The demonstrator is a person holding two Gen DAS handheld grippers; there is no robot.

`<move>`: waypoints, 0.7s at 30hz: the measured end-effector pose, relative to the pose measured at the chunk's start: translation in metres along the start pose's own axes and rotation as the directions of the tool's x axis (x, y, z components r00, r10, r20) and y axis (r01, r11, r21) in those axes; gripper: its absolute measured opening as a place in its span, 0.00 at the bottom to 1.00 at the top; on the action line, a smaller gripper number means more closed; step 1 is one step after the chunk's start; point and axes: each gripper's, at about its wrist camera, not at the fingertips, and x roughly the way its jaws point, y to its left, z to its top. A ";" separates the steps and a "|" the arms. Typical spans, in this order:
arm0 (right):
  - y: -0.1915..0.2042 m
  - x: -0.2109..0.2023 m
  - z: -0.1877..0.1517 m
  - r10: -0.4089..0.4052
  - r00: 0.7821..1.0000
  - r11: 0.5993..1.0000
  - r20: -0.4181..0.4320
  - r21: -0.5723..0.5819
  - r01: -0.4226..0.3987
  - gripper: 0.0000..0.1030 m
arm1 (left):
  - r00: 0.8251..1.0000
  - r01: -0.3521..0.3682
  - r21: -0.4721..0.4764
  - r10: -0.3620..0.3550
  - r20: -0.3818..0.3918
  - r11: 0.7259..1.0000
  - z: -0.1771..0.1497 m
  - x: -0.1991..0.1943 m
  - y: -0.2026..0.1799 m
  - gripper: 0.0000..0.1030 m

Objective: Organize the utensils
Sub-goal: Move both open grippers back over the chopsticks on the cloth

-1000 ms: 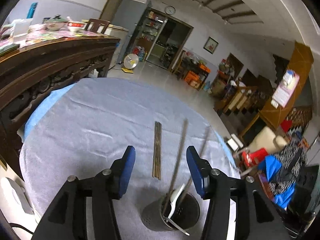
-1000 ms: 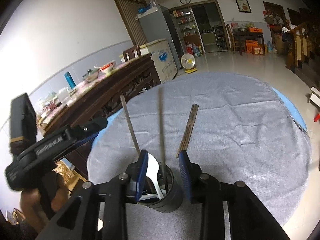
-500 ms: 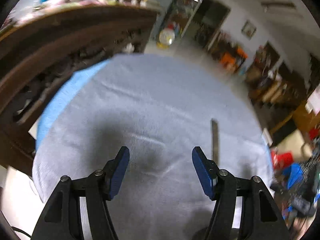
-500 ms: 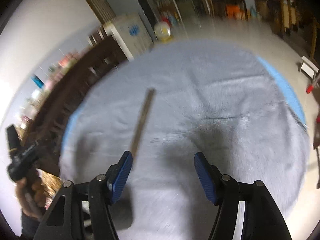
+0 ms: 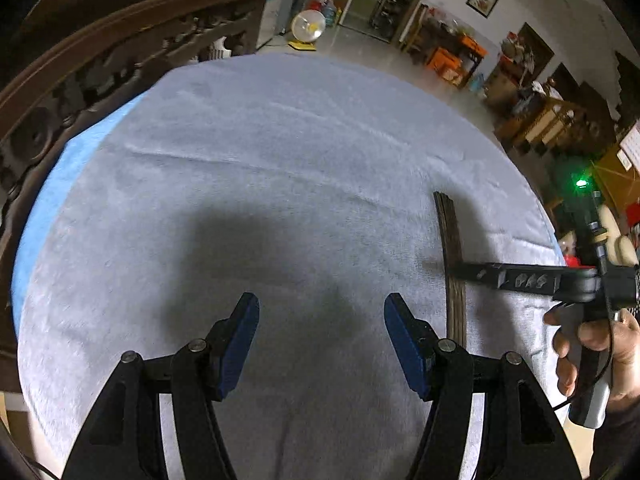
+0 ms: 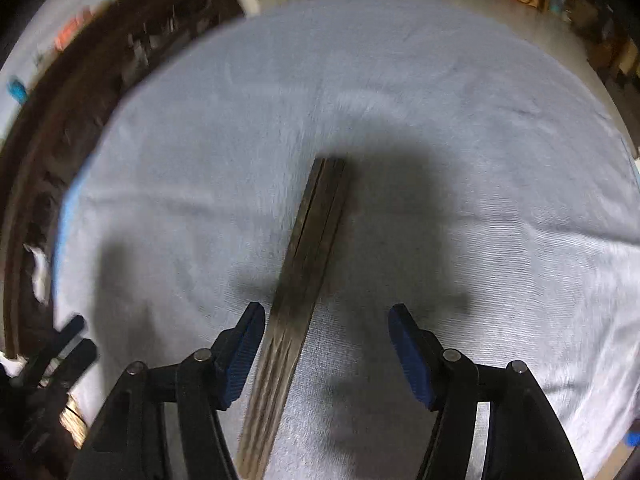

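Observation:
A bundle of dark wooden chopsticks [image 6: 308,272] lies flat on the grey cloth [image 6: 440,100] of the round table. My right gripper [image 6: 326,344] is open above it; the bundle runs just inside its left pad [image 6: 244,350]. In the left wrist view the chopsticks [image 5: 452,256] lie at the right, and the right gripper reaches across them from the right side. My left gripper [image 5: 320,344] is open and empty over bare cloth [image 5: 280,152], left of the chopsticks. The utensil holder is out of view.
A dark carved wooden sideboard [image 5: 100,40] stands along the table's left side. Beyond the table's far edge are a tiled floor, a small fan [image 5: 308,28] and furniture. A blue under-cloth [image 5: 52,188] shows at the table's left rim.
Both grippers have tilted down and moved forward from the utensil holder, which left view. The right gripper opened wide and came down over the chopsticks. The left gripper stayed open.

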 end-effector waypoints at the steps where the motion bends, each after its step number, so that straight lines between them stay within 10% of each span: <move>1: -0.002 0.000 -0.002 -0.051 0.999 0.999 -0.008 0.005 0.051 0.63 | 1.000 -0.003 0.007 0.003 -0.003 1.000 0.001 0.001 0.000 0.64; 10: -0.081 -0.020 -0.029 0.114 0.989 0.958 0.089 0.252 -0.133 0.61 | 0.998 0.057 0.129 -0.052 -0.045 0.990 0.035 0.029 -0.040 0.64; 17: -0.025 0.000 0.002 0.068 0.997 0.993 0.033 0.098 -0.071 0.63 | 0.998 0.047 0.126 -0.041 -0.047 0.991 0.042 0.030 -0.044 0.64; 21: -0.026 0.006 0.002 -0.093 0.996 0.995 -0.001 0.043 0.093 0.66 | 0.998 0.038 0.138 -0.030 -0.059 0.990 0.045 0.035 -0.043 0.64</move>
